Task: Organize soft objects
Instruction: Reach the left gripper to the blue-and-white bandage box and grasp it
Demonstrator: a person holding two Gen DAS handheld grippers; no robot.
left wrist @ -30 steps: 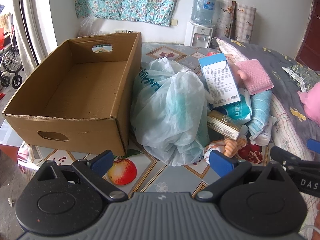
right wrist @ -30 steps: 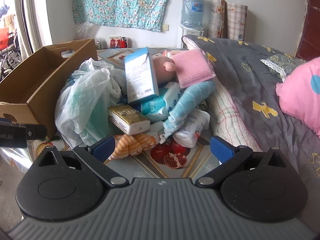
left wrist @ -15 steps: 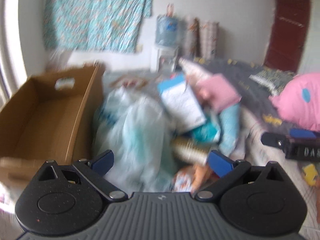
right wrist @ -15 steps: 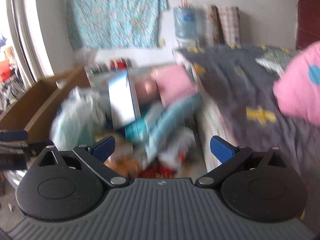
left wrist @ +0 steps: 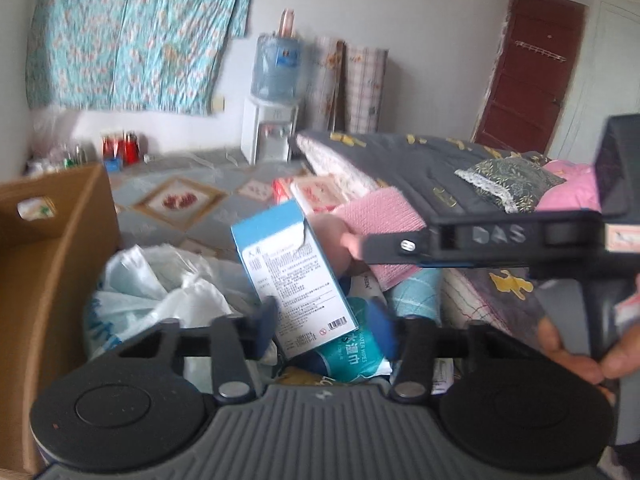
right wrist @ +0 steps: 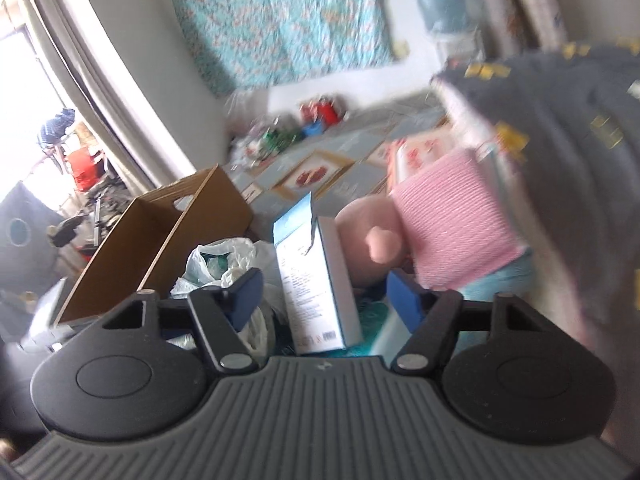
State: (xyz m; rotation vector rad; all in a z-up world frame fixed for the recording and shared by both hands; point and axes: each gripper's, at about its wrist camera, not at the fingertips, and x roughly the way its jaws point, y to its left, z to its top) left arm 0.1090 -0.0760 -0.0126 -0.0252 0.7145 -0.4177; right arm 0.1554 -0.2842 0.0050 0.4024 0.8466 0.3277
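Note:
A pile of soft goods lies beside the quilt: a pink towel (left wrist: 384,216) (right wrist: 452,220), a pink plush toy (left wrist: 332,236) (right wrist: 368,248), a teal towel (left wrist: 416,292), a wet-wipes pack (left wrist: 352,356) and a white plastic bag (left wrist: 160,288) (right wrist: 224,260). An upright blue-and-white carton (left wrist: 294,280) (right wrist: 316,280) leans on the pile. My left gripper (left wrist: 324,328) hangs just in front of the carton with its jaws closing; the pads do not press on it. My right gripper (right wrist: 324,298) has the carton between its closing jaws with gaps on both sides. It crosses the left wrist view (left wrist: 480,240), held by a hand (left wrist: 576,344).
An open cardboard box (left wrist: 52,240) (right wrist: 160,240) stands left of the pile. A grey quilt (left wrist: 420,168) (right wrist: 580,140) with a dark patterned pillow (left wrist: 512,176) fills the right. A water dispenser (left wrist: 272,120) and a red door (left wrist: 524,76) are at the back.
Both grippers have swung in over the pile to the carton, and their jaws have narrowed. The right gripper has risen across the left wrist view. Nothing has been picked up.

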